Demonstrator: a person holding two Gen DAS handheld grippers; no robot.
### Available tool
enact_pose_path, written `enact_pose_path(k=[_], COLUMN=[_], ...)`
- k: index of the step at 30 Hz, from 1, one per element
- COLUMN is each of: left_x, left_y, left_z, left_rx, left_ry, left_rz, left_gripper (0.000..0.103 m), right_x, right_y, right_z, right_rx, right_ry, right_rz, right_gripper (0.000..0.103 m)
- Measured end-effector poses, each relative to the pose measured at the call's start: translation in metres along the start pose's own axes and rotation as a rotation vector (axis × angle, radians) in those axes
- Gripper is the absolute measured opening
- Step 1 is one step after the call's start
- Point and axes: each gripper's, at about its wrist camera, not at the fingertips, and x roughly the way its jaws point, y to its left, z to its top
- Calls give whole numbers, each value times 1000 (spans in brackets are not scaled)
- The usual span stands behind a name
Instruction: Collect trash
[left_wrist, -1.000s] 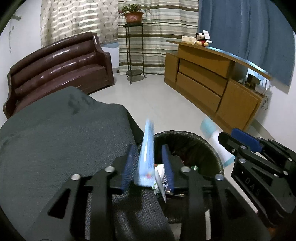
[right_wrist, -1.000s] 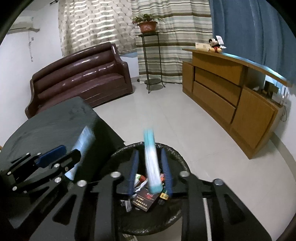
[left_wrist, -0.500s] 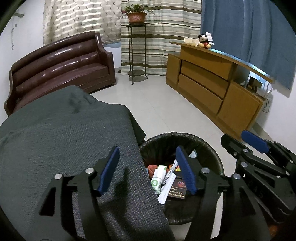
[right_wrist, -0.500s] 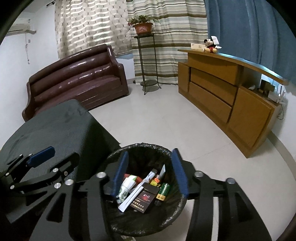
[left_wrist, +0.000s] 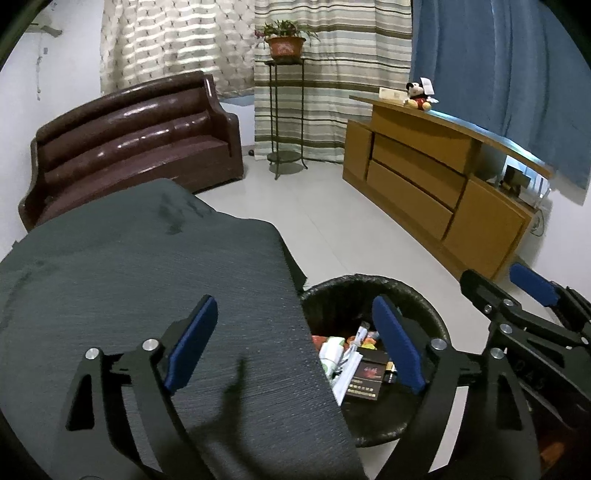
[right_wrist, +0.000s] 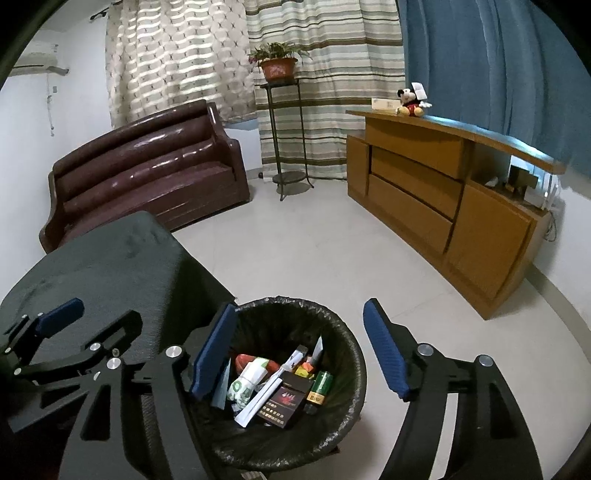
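Both hand-held grippers, left (left_wrist: 291, 343) and right (right_wrist: 299, 350), hang over the bin (right_wrist: 343, 325) beside the worktop (left_wrist: 129, 277). Jaws have just been opening, nothing between them: released so the trash (right_wrist: 277, 387) drops and lies inside.

A pale tiled floor (right_wrist: 303, 236) carries the room. On it stands a round bin lined with a black bag (right_wrist: 343, 373), touching the dark grey cloth-covered table (left_wrist: 140, 280) beside it. Further back on the floor stand a brown leather sofa (right_wrist: 147, 173), a black metal plant stand (right_wrist: 284, 136) and a long wooden sideboard (right_wrist: 436, 184).
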Motion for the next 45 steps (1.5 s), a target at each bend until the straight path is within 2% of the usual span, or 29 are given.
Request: enact_pose_path(k=[12,27,45], left_x=[-44,-97,-113], left_y=[16,31,40], left_z=[-6,-14,-21], left_rx=[-24,-39,-59], left_ry=[-45,-98,-112], left_rz=[31,52,57], left_gripper=[91,93,93], right_x=[-34,-75,-87], right_y=[9,26,27], right_z=[-2,-3,-10], right_rx=[-23,-55,-52], right_ry=[-33,-78,-109], right_rz=[-3,27,20], right_gripper=[80,81,81])
